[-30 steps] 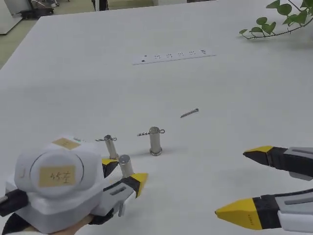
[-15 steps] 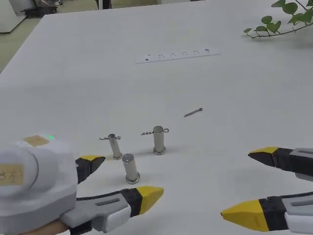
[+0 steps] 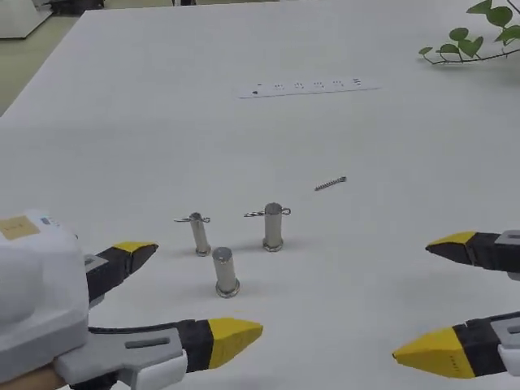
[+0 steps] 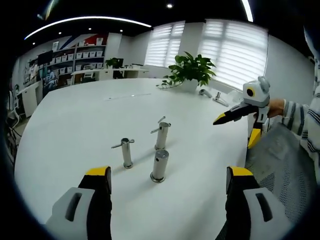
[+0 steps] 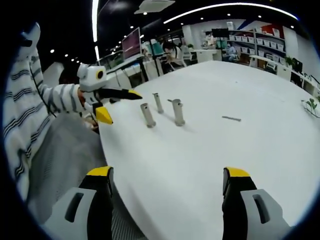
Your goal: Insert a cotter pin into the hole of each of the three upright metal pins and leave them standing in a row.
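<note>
- Both grippers poised over the white desk: my left gripper and right gripper hover low, their jaws spread wide and empty.
- Three short, polished metal pins stand upright near the desk's front edge, each on a small flared foot. The left pin carries the left cotter pin through its top. The right pin carries the right cotter pin.
- The front pin stands bare, just ahead of my left jaws and out of line with the other two.
- The loose cotter pin lies flat beyond the right pin, well apart from both grippers.
- It looks like thin, light, stiff wire, likely to skate on the smooth top. I would pinch it near one end and leave the rest free to enter the hole; it is too small to tell the looped end.
- The front pin looks solid but easy to tip, so I would steady it low on the shaft.
</note>
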